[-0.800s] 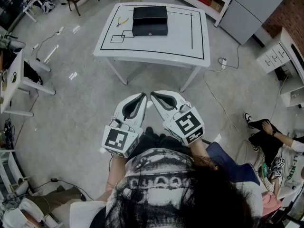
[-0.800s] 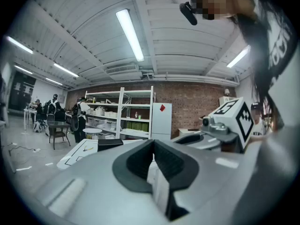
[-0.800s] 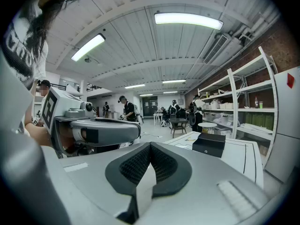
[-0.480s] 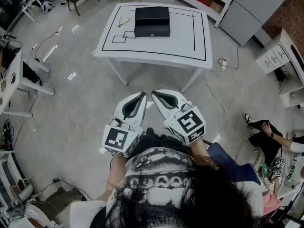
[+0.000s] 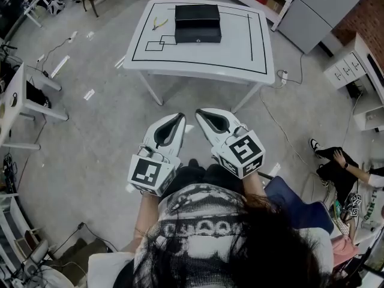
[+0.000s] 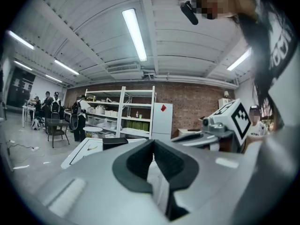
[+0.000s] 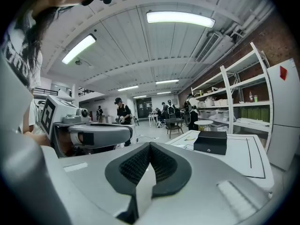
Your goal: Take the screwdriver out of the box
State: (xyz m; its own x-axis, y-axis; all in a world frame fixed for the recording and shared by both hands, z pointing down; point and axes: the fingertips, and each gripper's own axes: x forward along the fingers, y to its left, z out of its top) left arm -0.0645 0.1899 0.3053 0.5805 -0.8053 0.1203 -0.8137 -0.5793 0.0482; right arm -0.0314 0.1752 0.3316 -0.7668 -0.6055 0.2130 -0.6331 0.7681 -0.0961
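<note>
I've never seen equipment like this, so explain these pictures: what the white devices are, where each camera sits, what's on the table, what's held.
A person wears a head camera looking down and holds a two-jaw tool in each hand: the left gripper and right gripper. The other two pictures come from cameras riding on those grippers, looking along their jaws. Both pairs of jaws are closed with nothing between them. Ahead stands a white table carrying a closed black box and a small yellow-handled tool. No screwdriver is visible.
</note>
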